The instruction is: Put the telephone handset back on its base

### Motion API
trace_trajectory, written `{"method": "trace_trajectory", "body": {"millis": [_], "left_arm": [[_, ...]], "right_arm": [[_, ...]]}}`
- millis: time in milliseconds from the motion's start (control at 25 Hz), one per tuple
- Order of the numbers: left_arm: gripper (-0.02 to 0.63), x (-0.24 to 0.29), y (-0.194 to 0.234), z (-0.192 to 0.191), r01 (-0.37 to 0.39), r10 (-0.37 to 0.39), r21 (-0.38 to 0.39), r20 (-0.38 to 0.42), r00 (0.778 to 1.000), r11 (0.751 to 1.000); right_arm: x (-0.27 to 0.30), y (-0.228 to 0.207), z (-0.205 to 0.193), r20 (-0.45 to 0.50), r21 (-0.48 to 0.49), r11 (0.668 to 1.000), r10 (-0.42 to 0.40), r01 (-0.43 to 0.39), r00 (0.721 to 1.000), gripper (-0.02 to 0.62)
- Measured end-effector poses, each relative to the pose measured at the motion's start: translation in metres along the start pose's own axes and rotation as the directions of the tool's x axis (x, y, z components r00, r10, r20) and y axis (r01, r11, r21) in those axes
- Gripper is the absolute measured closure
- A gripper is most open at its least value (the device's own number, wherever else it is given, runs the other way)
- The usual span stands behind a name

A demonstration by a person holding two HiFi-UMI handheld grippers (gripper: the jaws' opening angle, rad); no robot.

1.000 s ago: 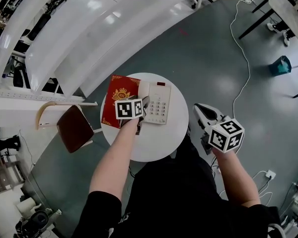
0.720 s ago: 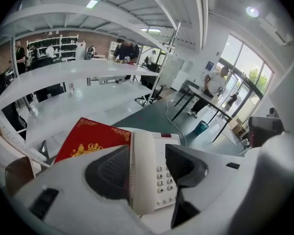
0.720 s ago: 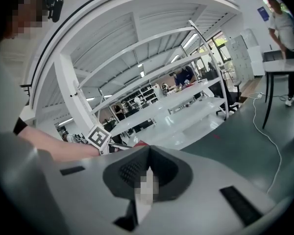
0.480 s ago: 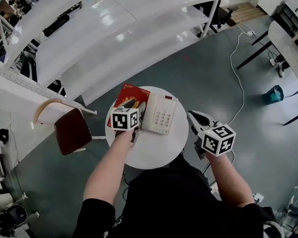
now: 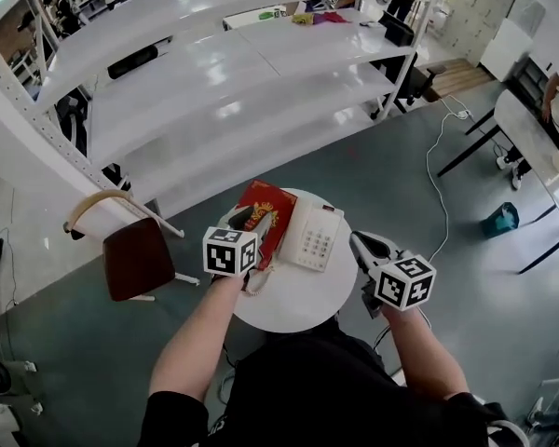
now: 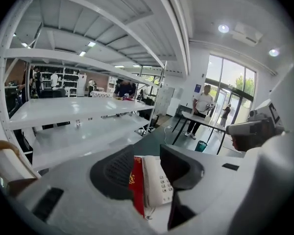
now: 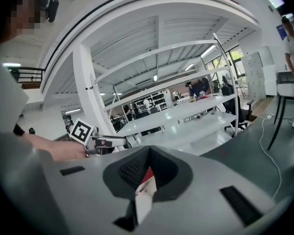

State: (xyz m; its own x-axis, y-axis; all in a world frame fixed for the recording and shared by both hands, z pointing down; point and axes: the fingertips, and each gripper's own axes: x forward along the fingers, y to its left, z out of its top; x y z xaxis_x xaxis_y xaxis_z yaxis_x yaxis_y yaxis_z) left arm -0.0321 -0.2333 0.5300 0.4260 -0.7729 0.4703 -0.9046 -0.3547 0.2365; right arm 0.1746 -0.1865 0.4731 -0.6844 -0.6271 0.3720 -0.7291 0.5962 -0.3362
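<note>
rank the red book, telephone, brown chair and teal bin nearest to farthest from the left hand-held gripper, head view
From left hand-held gripper (jaws just closing, empty):
1. red book, at its tips
2. telephone, to the right
3. brown chair, to the left
4. teal bin, far right

A small round white table (image 5: 293,298) stands on the grey floor (image 5: 382,147). On the table top lies a white telephone (image 5: 318,236). A red booklet (image 5: 269,210) with a gold emblem lies flat just to the left of the telephone, and the bare part of the top is on the telephone's near side.
</note>
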Motion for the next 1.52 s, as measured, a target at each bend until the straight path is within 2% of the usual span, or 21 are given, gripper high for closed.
{"method": "trace_trajectory", "body": {"millis": [400, 520, 640, 840, 1160, 1520], "left_arm": [[0.479, -0.059, -0.008, 0.029, 0.028, -0.035, 0.047, 0.148, 0.988, 0.998], [0.485, -0.068, -0.014, 0.044, 0.037, -0.042, 0.027, 0.195, 0.980, 0.999], [0.502, -0.076, -0.023, 0.061, 0.045, -0.043, -0.004, 0.241, 0.969, 0.999], [0.526, -0.082, -0.033, 0.083, 0.006, -0.008, 0.010, 0.277, 0.961, 1.000], [0.573, -0.085, -0.054, 0.122, -0.070, 0.035, 0.103, 0.313, 0.949, 0.992], [0.604, -0.081, -0.070, 0.148, -0.096, 0.061, 0.079, 0.366, 0.929, 0.992]], "right_arm": [[-0.019, 0.040, 0.020, 0.067, -0.049, 0.998, -0.035, 0.038, 0.997, 0.589], [-0.026, 0.044, 0.030, 0.069, -0.073, 0.997, -0.031, 0.036, 0.997, 0.589], [-0.035, 0.040, 0.047, 0.087, -0.092, 0.995, -0.028, 0.036, 0.996, 0.589], [-0.049, 0.018, 0.071, 0.137, -0.086, 0.996, -0.023, 0.036, 0.990, 0.589], [-0.065, -0.029, 0.104, 0.244, -0.060, 0.997, -0.024, 0.039, 0.969, 0.589], [-0.068, -0.014, 0.144, 0.344, -0.092, 0.996, 0.050, -0.019, 0.938, 0.591]]}}
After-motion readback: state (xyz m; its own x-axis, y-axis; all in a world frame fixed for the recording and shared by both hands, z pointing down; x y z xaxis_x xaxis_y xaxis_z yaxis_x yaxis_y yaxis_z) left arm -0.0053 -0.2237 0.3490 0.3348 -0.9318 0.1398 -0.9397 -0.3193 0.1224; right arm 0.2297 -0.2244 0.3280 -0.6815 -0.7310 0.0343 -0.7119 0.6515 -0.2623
